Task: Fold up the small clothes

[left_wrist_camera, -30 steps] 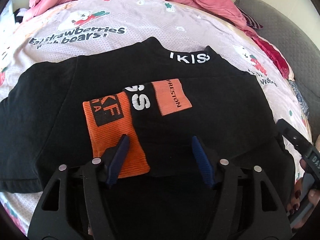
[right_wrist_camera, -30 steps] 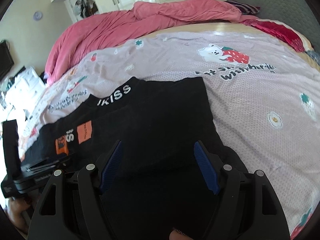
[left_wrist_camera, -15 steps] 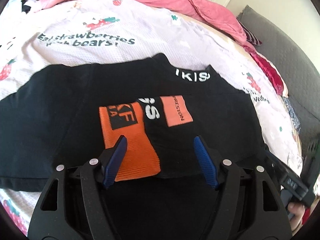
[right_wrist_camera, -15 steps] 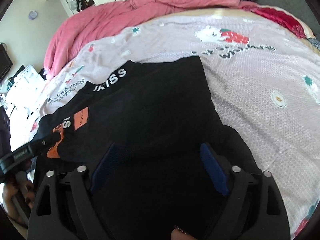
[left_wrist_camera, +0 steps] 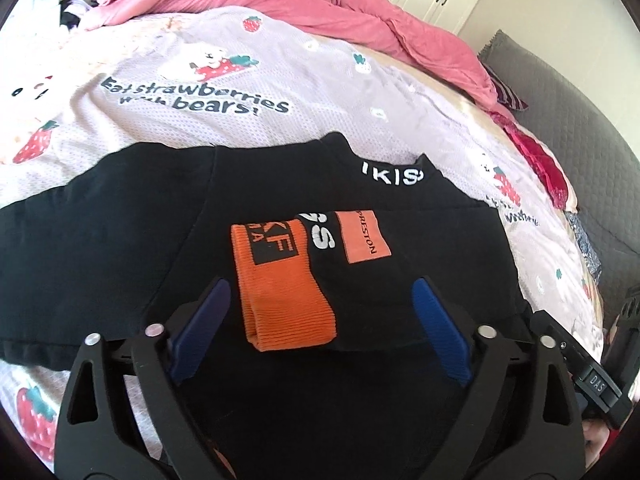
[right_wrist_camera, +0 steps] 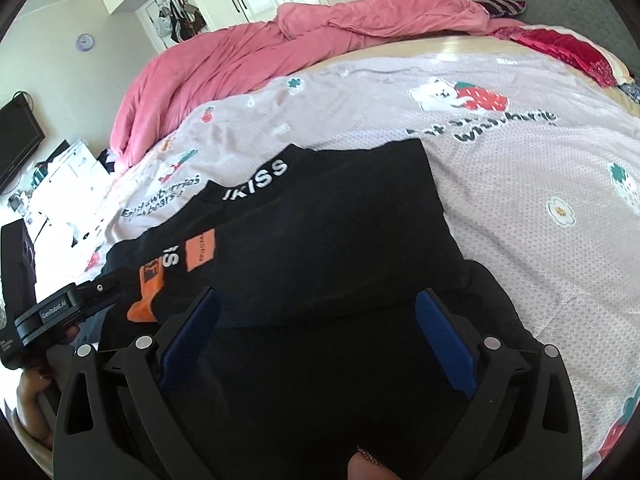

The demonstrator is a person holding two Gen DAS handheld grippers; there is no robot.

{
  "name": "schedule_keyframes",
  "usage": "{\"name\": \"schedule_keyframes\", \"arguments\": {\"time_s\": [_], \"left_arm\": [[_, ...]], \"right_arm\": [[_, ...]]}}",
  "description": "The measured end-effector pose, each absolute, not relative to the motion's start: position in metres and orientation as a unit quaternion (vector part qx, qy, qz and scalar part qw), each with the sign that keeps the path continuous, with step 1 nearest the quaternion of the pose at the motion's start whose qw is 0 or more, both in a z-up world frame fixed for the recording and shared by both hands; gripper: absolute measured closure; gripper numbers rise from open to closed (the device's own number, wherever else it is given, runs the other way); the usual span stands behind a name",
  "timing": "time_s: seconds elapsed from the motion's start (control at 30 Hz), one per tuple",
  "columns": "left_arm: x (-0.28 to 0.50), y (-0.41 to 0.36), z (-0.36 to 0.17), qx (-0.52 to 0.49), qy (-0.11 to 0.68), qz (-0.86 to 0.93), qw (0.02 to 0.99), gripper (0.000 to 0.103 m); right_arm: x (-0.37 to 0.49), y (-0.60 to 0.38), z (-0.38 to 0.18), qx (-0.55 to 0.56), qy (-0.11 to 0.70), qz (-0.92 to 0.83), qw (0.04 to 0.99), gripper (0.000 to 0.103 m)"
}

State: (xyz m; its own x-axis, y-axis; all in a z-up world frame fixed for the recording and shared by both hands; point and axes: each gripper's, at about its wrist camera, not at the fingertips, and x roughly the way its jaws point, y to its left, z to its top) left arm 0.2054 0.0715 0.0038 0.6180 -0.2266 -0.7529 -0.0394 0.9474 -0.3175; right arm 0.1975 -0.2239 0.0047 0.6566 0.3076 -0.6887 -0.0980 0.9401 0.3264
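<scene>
Both our tongs are spreading their jaws, wider than a second ago: the left gripper (left_wrist_camera: 320,312) over the orange sleeve cuff (left_wrist_camera: 286,292), the right gripper (right_wrist_camera: 316,316) over plain black cloth, pads pressing nothing. We judge the fold just laid is released and the next one can begin. The black top (left_wrist_camera: 132,216) lies flat on the strawberry-print bedspread (left_wrist_camera: 320,92), white-lettered collar (left_wrist_camera: 392,178) farthest from us, its orange-cuffed sleeve folded across the chest.

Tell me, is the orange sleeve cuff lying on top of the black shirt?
Yes, the orange cuff lies flat across the middle of the black shirt, which is spread on the bedspread.
</scene>
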Motion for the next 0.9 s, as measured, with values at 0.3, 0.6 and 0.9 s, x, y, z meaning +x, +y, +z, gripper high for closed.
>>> {"name": "schedule_keyframes", "arguments": {"time_s": [0.3, 0.6, 0.9], "left_arm": [[0.19, 0.092, 0.01, -0.166, 0.414, -0.009, 0.895, 0.01], [0.179, 0.107, 0.02, -0.171, 0.387, 0.021, 0.906, 0.01], [0.163, 0.139, 0.021, -0.198, 0.366, 0.07, 0.906, 0.01]], "right_arm": [[0.192, -0.206, 0.019, 0.111, 0.385, 0.135, 0.906, 0.004], [0.188, -0.178, 0.03, 0.077, 0.369, 0.159, 0.912, 0.004], [0.188, -0.146, 0.041, 0.038, 0.358, 0.186, 0.914, 0.004]]}}
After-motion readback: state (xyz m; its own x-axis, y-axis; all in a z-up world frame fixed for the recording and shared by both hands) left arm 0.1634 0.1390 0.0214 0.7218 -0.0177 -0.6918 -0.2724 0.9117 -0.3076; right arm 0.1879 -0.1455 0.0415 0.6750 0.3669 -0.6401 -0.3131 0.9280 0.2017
